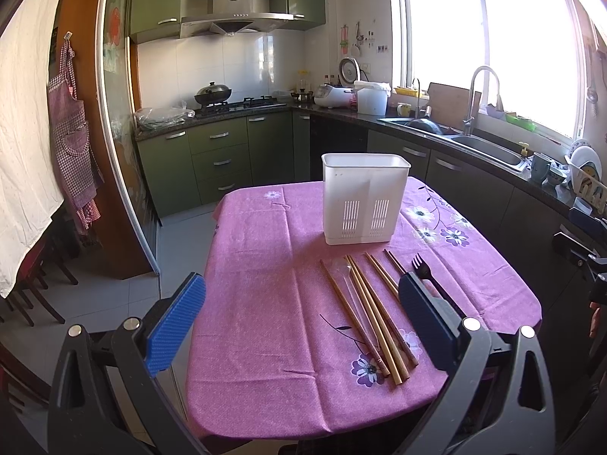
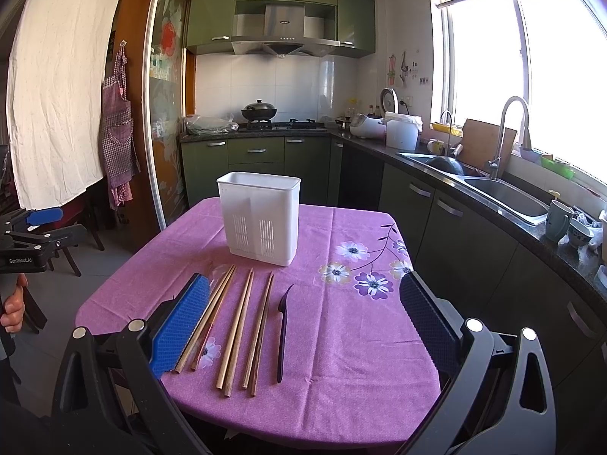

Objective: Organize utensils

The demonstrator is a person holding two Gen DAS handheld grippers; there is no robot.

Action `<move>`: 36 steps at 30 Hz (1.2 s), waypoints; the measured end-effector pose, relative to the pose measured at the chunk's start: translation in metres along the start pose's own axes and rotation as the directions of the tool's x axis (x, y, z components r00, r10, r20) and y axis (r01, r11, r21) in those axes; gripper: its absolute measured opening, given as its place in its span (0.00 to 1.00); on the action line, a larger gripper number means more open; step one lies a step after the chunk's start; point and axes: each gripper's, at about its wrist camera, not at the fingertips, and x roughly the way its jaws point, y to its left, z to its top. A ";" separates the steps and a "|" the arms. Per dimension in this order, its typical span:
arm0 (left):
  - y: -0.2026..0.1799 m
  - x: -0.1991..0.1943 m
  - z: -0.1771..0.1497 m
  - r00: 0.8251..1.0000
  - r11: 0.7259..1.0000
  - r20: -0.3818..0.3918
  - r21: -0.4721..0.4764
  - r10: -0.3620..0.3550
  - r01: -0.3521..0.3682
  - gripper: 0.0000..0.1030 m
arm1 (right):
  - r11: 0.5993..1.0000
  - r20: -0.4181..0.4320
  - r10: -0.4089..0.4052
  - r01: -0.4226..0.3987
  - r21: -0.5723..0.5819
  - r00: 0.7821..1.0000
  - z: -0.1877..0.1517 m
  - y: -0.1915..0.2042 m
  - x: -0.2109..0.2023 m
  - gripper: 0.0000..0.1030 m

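on the purple flowered tablecloth [image 1: 265,303], seen from the left wrist view, a white slotted utensil holder [image 1: 364,199] stood upright near the far middle of the table. nearer the camera lay a row of wooden chopsticks [image 1: 373,318], side by side, running roughly lengthwise toward the holder but not touching it. a dark fork [image 1: 423,271] lay just right of them, tines toward the holder, its handle hidden behind the right finger. the left gripper [image 1: 301,318] hung above the near edge of the table, fingers spread wide, nothing between them; its blue pad [image 1: 176,326] was out over the floor left of the table. behind: green cabinets, a range hood, a wok on the stove, a sink [image 1: 485,148] under a bright window.

from the right wrist view, the holder [image 2: 260,218] stood at the far left-centre of the cloth [image 2: 341,333]. chopsticks [image 2: 237,326] lay in loose pairs in front of it, near ends toward the camera. the dark utensil [image 2: 282,326] lay just right of the last pair, apart from it. the right gripper [image 2: 303,322] was held above the near table edge, fingers wide apart and empty; the left finger's blue pad [image 2: 178,326] overlapped the leftmost chopsticks in view, contact could not be told. at the far left edge the other gripper showed, a hand [image 2: 13,309] on its grip.
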 end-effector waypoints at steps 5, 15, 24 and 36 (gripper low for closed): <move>0.000 0.000 0.000 1.000 1.000 -0.001 0.001 0.001 -0.001 0.94 | 1.000 -0.002 0.000 0.000 0.001 1.000 -0.001 0.000 0.000 0.96; 0.000 0.000 0.001 1.000 1.000 -0.003 0.001 0.000 0.000 0.94 | 1.000 -0.008 0.003 -0.003 0.001 1.000 -0.003 0.000 0.005 0.96; 0.002 0.006 -0.006 1.000 1.000 -0.006 -0.001 0.004 -0.004 0.94 | 1.000 -0.010 0.004 -0.004 0.001 1.000 -0.005 0.000 0.006 0.96; 0.003 0.008 -0.009 1.000 1.000 -0.009 -0.001 0.005 -0.005 0.94 | 1.000 -0.014 0.004 -0.004 0.001 1.000 -0.006 0.001 0.007 0.96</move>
